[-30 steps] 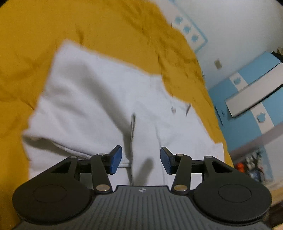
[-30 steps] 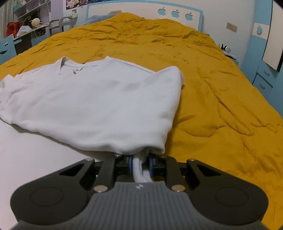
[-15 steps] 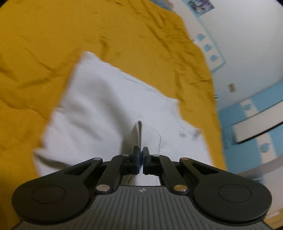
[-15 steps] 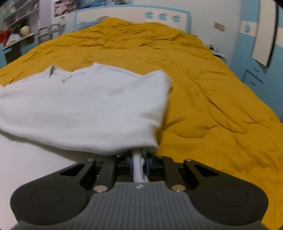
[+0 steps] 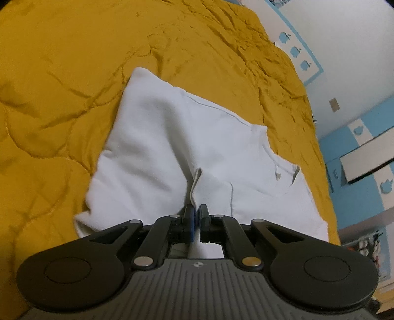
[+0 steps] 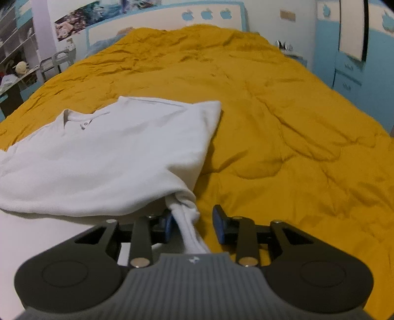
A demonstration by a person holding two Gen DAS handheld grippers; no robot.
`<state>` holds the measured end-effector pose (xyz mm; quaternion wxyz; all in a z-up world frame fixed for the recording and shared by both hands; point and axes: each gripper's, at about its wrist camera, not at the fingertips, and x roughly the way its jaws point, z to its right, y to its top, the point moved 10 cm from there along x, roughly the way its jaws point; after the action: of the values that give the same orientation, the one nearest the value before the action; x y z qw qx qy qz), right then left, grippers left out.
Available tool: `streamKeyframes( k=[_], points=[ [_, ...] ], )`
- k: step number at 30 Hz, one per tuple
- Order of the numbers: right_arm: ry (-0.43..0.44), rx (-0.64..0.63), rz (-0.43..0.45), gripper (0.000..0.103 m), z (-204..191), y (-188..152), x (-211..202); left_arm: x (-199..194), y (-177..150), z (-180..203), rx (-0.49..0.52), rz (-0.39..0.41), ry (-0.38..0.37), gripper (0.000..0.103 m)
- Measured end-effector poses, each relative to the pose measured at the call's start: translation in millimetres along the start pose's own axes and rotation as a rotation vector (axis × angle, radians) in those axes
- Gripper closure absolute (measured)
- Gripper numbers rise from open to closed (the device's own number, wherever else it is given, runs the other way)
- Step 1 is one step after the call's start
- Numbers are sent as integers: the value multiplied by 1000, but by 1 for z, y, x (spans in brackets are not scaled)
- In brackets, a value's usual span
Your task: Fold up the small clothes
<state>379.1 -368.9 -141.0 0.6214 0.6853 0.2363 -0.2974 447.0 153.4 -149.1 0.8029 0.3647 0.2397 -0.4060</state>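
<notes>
A white T-shirt (image 5: 172, 147) lies partly folded on the mustard-yellow quilt (image 5: 61, 73), its collar (image 5: 293, 172) to the right. My left gripper (image 5: 196, 217) is shut on a hem edge of the shirt that rises from the near side. In the right wrist view the same T-shirt (image 6: 110, 152) has its top layer folded over. A bunched strand of it runs back between the blue pads of my right gripper (image 6: 193, 222). Those jaws are opening, and the right pad (image 6: 218, 221) stands off the cloth.
The quilt (image 6: 283, 123) stretches wide to the right of the shirt. A white headboard with blue apple shapes (image 6: 206, 14) is at the far end. Blue drawers (image 6: 349, 73) stand on the right, and shelves and a desk (image 6: 14, 73) on the left.
My left gripper went from open to shut on the shirt's hem edge. My right gripper, which was clamped on the bunched cloth, has spread its pads. Both views have rolled slightly.
</notes>
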Motion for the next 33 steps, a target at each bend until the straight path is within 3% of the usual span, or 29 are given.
streamKeyframes(
  k=[1, 2, 6, 9, 10, 11, 16, 17, 19, 20, 21, 24, 28, 31, 33],
  points=[
    [-4, -24, 12, 93, -4, 0, -1, -2, 0, -2, -10, 2, 6, 100],
    [-2, -50, 23, 98, -8, 1, -3, -5, 1, -4, -28, 6, 10, 100],
    [-44, -198, -12, 94, -21, -5, -5, -17, 2, 1, 6, 43, 14, 102],
    [-48, -171, -23, 56, -15, -4, -7, -24, -2, 7, 28, 28, 14, 102],
    [-26, -149, -21, 35, -12, -2, -9, -26, -2, 8, 25, 24, 7, 102],
    [10, -116, -20, 24, -10, 0, -11, -29, -2, 8, 16, 23, 1, 102],
    [73, -23, -36, 21, -4, 1, -10, -32, 1, -4, 16, 24, 50, 99],
    [75, -21, -38, 21, -5, 1, -9, -29, -1, -7, 15, 3, 69, 96],
    [72, -20, -57, 21, -7, -1, -7, -32, -4, -5, 20, 13, 39, 73],
    [71, -24, -64, 21, -9, -1, -7, -38, -4, -2, 25, 39, 14, 47],
    [74, -29, -67, 21, -10, 0, -7, -43, -2, 1, 31, 67, -3, 31],
    [98, -21, -99, 21, -11, -4, -11, -62, -2, 6, 71, 123, 11, 26],
    [126, 7, -137, 21, -8, -8, -34, -89, -4, 5, 183, 200, 137, 25],
    [154, 76, -82, 21, -6, 3, -59, -106, -4, 2, 262, 268, 219, 25],
    [235, 118, -24, 21, -19, 11, -76, -114, -5, 1, 302, 309, 256, 26]
  ],
)
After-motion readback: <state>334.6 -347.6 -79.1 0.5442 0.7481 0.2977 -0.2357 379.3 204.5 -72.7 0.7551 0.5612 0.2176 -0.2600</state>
